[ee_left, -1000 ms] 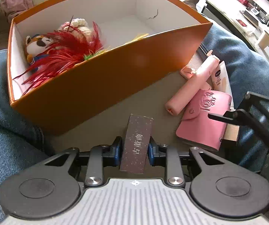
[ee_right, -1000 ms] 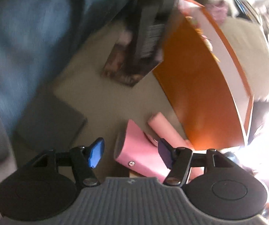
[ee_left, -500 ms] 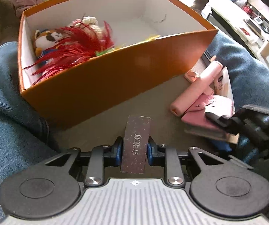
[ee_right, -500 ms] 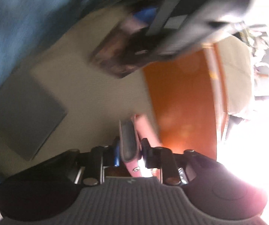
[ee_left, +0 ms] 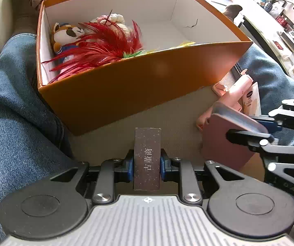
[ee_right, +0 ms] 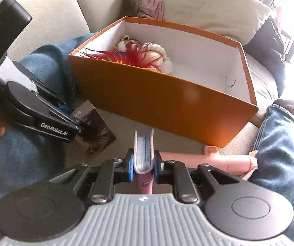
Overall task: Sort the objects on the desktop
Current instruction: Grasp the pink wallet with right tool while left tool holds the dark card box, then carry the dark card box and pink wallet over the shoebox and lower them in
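Observation:
My left gripper (ee_left: 147, 164) is shut on a small dark brown box with Chinese print (ee_left: 147, 157), held just in front of the orange box (ee_left: 147, 82); it shows in the right wrist view (ee_right: 94, 127) too. My right gripper (ee_right: 143, 164) is shut on a pink card wallet (ee_right: 143, 153), lifted off the surface; it shows at the right of the left wrist view (ee_left: 227, 141). The orange box (ee_right: 167, 100) holds a plush raccoon (ee_left: 64, 34), red feathers (ee_left: 103, 49) and a white knitted toy (ee_right: 163, 57). Its right half is bare.
A pink stick-shaped device (ee_right: 214, 161) and a cream tube (ee_left: 251, 98) lie right of the orange box on the grey-beige surface (ee_left: 177, 119). Jeans-clad legs flank the box on both sides (ee_left: 13, 106). A sofa and pink cloth (ee_right: 152, 4) lie behind.
My right gripper closed on the pink wallet and lifted it off the surface, swinging to face the orange box. My left gripper kept the brown box and rose slightly.

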Demonstrator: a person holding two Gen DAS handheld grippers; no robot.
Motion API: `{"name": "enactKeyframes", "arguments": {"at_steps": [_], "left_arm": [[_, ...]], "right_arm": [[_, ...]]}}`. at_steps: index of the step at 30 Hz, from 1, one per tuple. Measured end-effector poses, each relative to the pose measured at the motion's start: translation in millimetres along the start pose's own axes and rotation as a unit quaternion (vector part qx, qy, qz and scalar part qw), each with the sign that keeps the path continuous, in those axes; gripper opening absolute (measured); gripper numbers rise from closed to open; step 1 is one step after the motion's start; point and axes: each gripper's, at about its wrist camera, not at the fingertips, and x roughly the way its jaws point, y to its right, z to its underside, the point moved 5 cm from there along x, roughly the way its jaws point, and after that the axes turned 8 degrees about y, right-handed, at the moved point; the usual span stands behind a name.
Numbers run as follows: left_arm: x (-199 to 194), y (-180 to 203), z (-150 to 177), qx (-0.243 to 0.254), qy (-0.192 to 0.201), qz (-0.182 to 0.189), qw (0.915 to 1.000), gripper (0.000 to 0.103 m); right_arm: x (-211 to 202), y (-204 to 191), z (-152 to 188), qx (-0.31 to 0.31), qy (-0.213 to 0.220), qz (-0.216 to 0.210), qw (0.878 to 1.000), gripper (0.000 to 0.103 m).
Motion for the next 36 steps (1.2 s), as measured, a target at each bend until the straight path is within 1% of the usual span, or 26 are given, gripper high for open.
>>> {"name": "enactKeyframes", "arguments": {"at_steps": [4, 5, 6, 7, 10, 13, 15, 19, 21, 23, 25, 28, 32, 36], "left_arm": [[0, 3, 1, 0.007, -0.004, -0.005, 1.0, 0.027], [0, 3, 1, 0.007, -0.003, -0.006, 1.0, 0.027], [0, 3, 1, 0.005, -0.002, -0.006, 1.0, 0.026], [-2, 4, 1, 0.005, -0.001, -0.008, 1.0, 0.026], [-13, 6, -2, 0.006, 0.012, -0.009, 0.9999, 0.026], [-31, 8, -8, 0.005, 0.028, 0.007, 0.9996, 0.026], [-46, 12, -16, 0.01, 0.042, 0.022, 0.9988, 0.026], [-71, 22, -36, 0.027, 0.07, 0.033, 0.9966, 0.026], [-81, 27, -48, 0.031, 0.086, 0.047, 0.9947, 0.026], [-93, 32, -63, 0.035, 0.105, 0.06, 0.992, 0.026], [-102, 37, -80, 0.044, 0.128, 0.061, 0.989, 0.026], [-110, 41, -107, 0.051, 0.159, 0.049, 0.9848, 0.026], [-104, 39, -143, 0.035, 0.173, 0.054, 0.9827, 0.026], [-79, 34, -168, 0.012, 0.161, 0.047, 0.9857, 0.026]], "right_arm": [[-4, 8, 5, -0.002, -0.016, -0.003, 1.0, 0.02], [5, 3, 1, -0.007, -0.02, -0.002, 1.0, 0.02], [9, 6, 2, -0.006, -0.022, -0.001, 1.0, 0.02], [14, 8, 0, 0.0, -0.027, -0.002, 1.0, 0.02], [7, 13, -5, 0.026, -0.027, -0.015, 0.999, 0.018], [-2, 14, -11, 0.028, -0.015, -0.019, 0.999, 0.018], [-13, 20, -17, 0.042, -0.006, -0.023, 0.999, 0.018], [-33, 35, -33, 0.074, 0.022, -0.032, 0.997, 0.018], [-45, 44, -44, 0.087, 0.047, -0.036, 0.994, 0.018], [-57, 53, -57, 0.095, 0.074, -0.027, 0.992, 0.018], [-66, 62, -72, 0.098, 0.106, -0.012, 0.989, 0.018], [-75, 74, -93, 0.11, 0.14, -0.002, 0.984, 0.018], [-71, 88, -117, 0.113, 0.17, 0.014, 0.979, 0.018], [-45, 101, -135, 0.111, 0.176, 0.033, 0.978, 0.018]]}}
